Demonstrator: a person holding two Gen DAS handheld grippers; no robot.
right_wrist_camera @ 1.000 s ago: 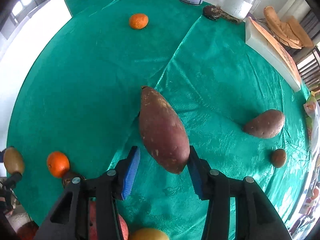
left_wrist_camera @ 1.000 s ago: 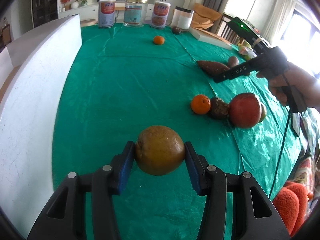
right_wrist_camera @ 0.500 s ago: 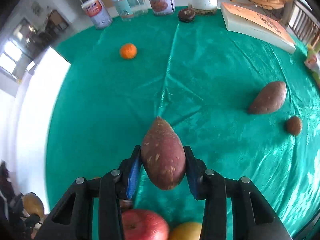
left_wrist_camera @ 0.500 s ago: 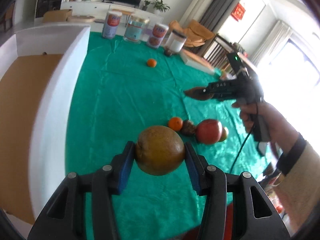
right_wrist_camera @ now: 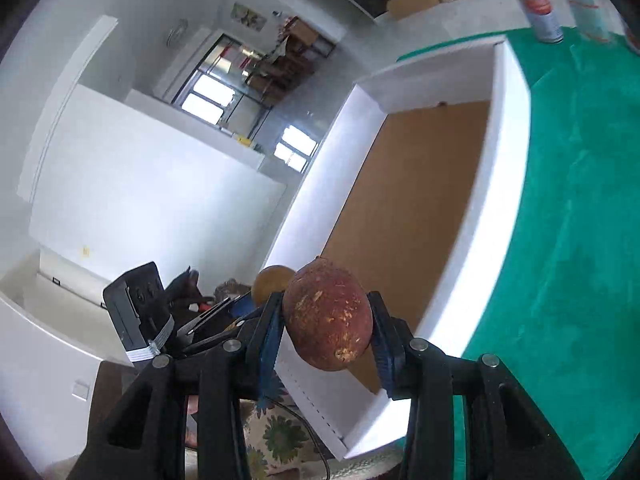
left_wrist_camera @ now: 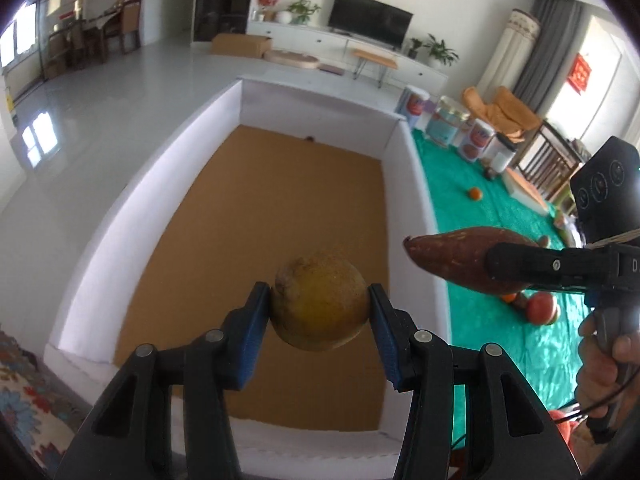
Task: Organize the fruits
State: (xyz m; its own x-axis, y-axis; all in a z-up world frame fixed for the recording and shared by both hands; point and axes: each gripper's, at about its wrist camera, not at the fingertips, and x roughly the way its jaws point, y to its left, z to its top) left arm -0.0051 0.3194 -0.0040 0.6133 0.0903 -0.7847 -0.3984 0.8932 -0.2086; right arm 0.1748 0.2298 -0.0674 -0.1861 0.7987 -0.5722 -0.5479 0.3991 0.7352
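In the left wrist view, a patterned rug (left_wrist_camera: 20, 392) shows at the lower left edge, and beside it the white box (left_wrist_camera: 132, 200) with a brown cardboard floor fills the left and centre of the frame. At lower centre the left gripper (left_wrist_camera: 319, 312) clamps a yellow-brown round fruit (left_wrist_camera: 320, 304) between its blue pads, the fruit hanging over the box floor. Just right of it, at mid right, a sweet potato (left_wrist_camera: 452, 258) pokes leftward over the box's right wall, held in the right gripper (left_wrist_camera: 520, 266), whose handle sits in a hand (left_wrist_camera: 604, 356) at the lower right edge. Behind, on the green tablecloth (left_wrist_camera: 500, 220), lie a small orange (left_wrist_camera: 474, 193), a red apple (left_wrist_camera: 541, 308) and printed cans (left_wrist_camera: 444, 122) in the upper right. In the right wrist view, the left gripper's body shows at lower left, with the round fruit peeking just behind the sweet potato. The right gripper's pads press the sweet potato's sides at lower centre, in front of the box's near corner; the box stretches toward the upper right, and the green cloth fills the right side.
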